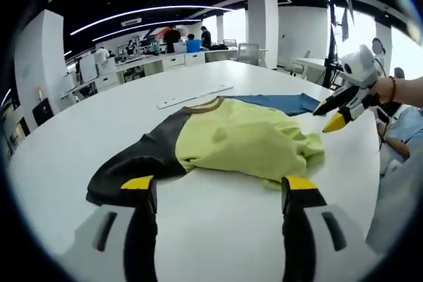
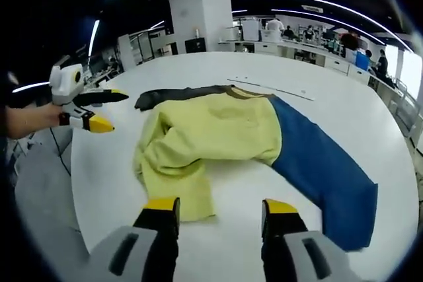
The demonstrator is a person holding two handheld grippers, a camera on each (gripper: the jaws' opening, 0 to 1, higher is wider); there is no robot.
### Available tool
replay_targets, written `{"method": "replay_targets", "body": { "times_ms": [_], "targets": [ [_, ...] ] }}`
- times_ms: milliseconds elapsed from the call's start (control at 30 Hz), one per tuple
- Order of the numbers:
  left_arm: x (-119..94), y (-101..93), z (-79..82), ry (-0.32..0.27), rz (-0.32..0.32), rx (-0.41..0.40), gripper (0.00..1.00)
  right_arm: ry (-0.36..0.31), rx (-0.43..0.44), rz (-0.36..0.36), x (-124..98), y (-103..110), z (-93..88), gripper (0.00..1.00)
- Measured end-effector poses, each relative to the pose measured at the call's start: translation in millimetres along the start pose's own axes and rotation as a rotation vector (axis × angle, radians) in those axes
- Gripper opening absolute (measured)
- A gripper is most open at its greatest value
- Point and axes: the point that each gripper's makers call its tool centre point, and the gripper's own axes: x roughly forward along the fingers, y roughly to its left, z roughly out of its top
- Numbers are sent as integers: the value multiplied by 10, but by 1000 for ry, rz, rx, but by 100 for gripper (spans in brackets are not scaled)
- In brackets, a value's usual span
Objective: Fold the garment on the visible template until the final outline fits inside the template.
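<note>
Lying crumpled on the white table [image 1: 79, 130], the garment [image 1: 244, 140] is a yellow-green shirt with 1 black sleeve [image 1: 142, 156] and 1 blue sleeve [image 1: 281, 102]. Its long axis runs sleeve to sleeve: in the left gripper view the black sleeve reaches toward the near left and the blue sleeve toward the far right. The collar [image 1: 208, 104] points away from that camera, toward a thin white strip [image 1: 195, 96] lying just beyond it. The yellow body is bunched and partly folded over itself.

In the right gripper view the blue sleeve [image 2: 324, 163] stretches toward the near right and the black sleeve [image 2: 175, 94] toward the far left, with a yellow flap hanging toward the camera.

Left gripper [image 1: 218, 189]: jaws parted, empty, above bare table just short of the shirt's near edge. Right gripper [image 2: 221, 212]: jaws parted, empty, 1 tip over the yellow flap's end. Each gripper also shows at the other view's edge, held by a hand [image 1: 386, 89], jaws apart.

Desks and people stand in the far background.
</note>
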Motion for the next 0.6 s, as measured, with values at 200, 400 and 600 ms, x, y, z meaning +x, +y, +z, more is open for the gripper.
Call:
{"method": "replay_targets", "body": {
  "times_ms": [200,400,600],
  "targets": [
    [162,-164,-125,42,-42,11,65,19,-32,12,83,39,-48,36],
    [303,-335,-206,62,-97,-28,43,38,-20,12,171,35,-101,27],
    [426,-485,-284,90,-143,-38,32,56,-31,13,240,56,-143,21]
  ]
}}
